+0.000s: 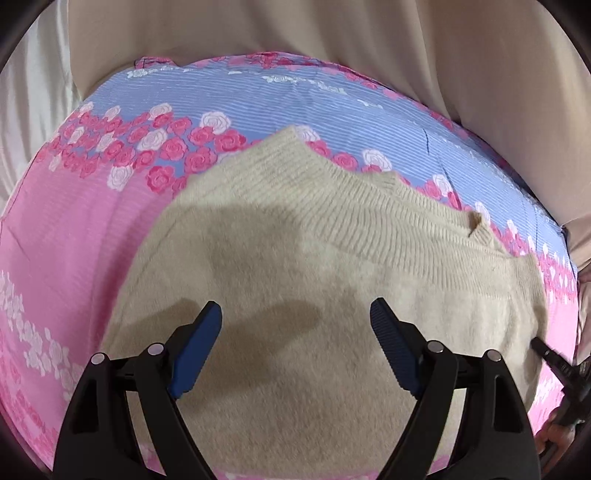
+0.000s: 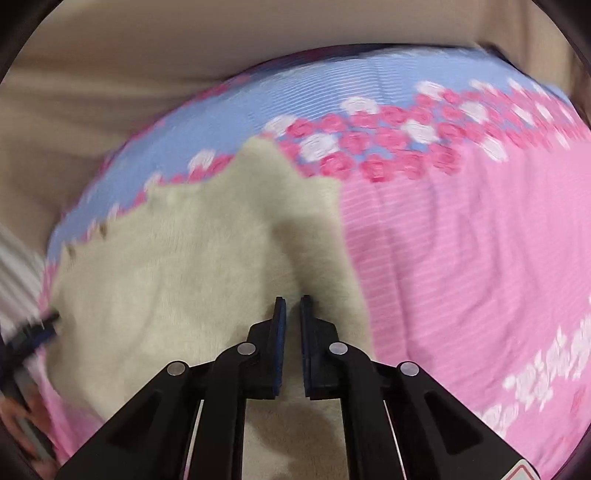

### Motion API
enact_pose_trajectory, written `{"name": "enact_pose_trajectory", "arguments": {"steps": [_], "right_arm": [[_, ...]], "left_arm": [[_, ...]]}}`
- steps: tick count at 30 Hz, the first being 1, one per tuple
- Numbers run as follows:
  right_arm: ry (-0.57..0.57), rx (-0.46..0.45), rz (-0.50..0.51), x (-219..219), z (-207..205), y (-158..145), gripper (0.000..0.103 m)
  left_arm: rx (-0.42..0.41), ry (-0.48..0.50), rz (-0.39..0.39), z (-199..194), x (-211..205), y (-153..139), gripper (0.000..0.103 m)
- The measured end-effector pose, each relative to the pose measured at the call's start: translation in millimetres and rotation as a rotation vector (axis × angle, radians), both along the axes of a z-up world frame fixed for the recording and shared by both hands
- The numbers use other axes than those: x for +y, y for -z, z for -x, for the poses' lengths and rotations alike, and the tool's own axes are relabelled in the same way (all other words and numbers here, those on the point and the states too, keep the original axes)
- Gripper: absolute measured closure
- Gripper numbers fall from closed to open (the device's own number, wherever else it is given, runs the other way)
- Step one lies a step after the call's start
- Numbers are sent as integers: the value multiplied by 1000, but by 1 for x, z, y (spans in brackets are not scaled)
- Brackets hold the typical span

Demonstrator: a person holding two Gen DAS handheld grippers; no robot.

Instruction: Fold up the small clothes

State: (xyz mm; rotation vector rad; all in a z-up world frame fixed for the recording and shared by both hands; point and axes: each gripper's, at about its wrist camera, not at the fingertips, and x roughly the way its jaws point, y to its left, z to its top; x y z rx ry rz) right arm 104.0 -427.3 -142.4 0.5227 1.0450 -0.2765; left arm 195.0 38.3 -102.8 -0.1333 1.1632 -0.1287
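Observation:
A cream knitted sweater (image 1: 295, 266) lies flat on a pink and blue floral bedsheet (image 1: 74, 236), its ribbed band (image 1: 369, 218) toward the far side. My left gripper (image 1: 295, 321) is open and empty, hovering just above the sweater's middle. In the right wrist view the sweater (image 2: 184, 266) fills the lower left, blurred. My right gripper (image 2: 292, 306) is nearly shut with a narrow gap between its pads, over the sweater's right part; nothing shows between them. The right gripper's tip also shows in the left wrist view (image 1: 543, 350) at the sweater's right edge.
Beige fabric (image 1: 332, 29) rises behind the bed's far edge. The sheet (image 2: 461, 258) stretches wide to the right of the sweater. The left gripper (image 2: 40, 325) shows blurred at the left edge of the right wrist view.

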Motion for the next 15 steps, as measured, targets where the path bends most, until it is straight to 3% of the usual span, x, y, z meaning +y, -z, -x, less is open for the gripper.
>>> {"name": "enact_pose_trajectory", "arguments": {"steps": [2,6,9,12,15], "right_arm": [[-10,-18,27,2,4,-10,90],[-3,30,37,6,26,-1,65],[21,60,-18,11,72,7,49],[38,71,-131,11,99,24,43],[68,59,-248,13,115,39,39]], "left_arm": [[-5,6,-3,5,-1,-2,23],[-19,15,-26,14,0,-7,23],[-10,-21,10,26,17,-10,23],[16,-165,131,44,60,-5,20],[53,-356,325,68,114,14,20]]}}
